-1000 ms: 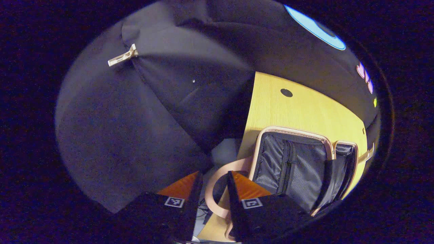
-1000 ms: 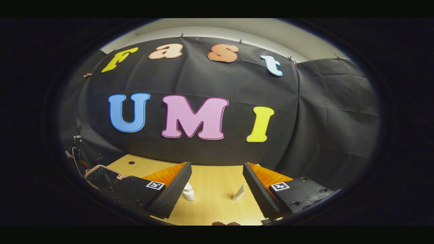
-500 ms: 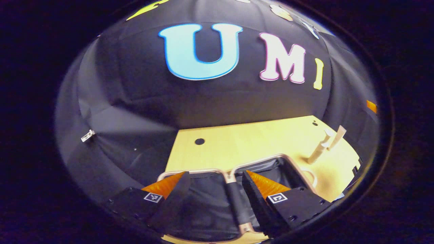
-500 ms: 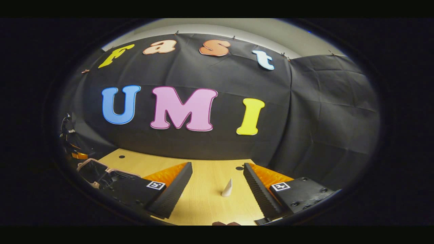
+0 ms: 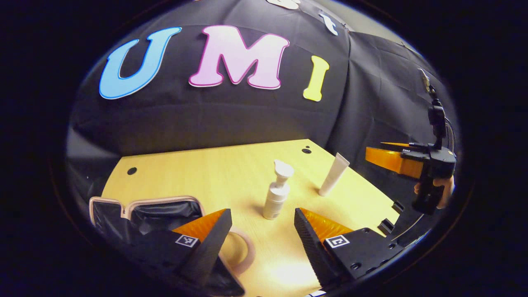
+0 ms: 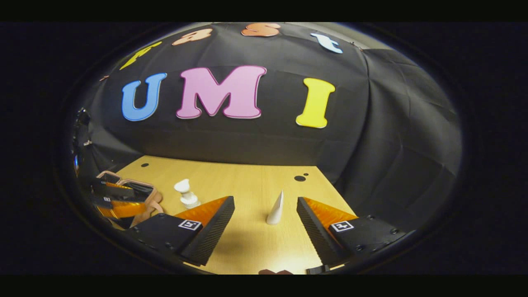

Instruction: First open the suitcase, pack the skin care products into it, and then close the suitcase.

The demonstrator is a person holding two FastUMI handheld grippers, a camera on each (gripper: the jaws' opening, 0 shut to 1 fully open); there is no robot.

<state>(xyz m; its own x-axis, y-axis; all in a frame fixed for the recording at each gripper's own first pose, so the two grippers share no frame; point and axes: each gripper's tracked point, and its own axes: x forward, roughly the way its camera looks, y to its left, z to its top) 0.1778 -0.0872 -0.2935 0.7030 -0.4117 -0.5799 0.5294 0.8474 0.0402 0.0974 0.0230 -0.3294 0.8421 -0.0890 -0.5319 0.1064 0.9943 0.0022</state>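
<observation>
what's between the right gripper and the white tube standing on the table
Nothing: in the right gripper view only bare wooden table lies between the open right gripper and the upright tube, which stands just ahead of its fingers.

Worktop: pale yellow wood grain, small round black holes near far edge. Suitcase: pinkish-beige rim and handle loop, black lining inside. Pump bottle: white all over. Tube: white; in right gripper view also plain white. Booth wall cloth: black, creased. Left hand-held gripper: square black-and-white marker tags on body. Right hand-held gripper: same black-and-white marker tags.
</observation>
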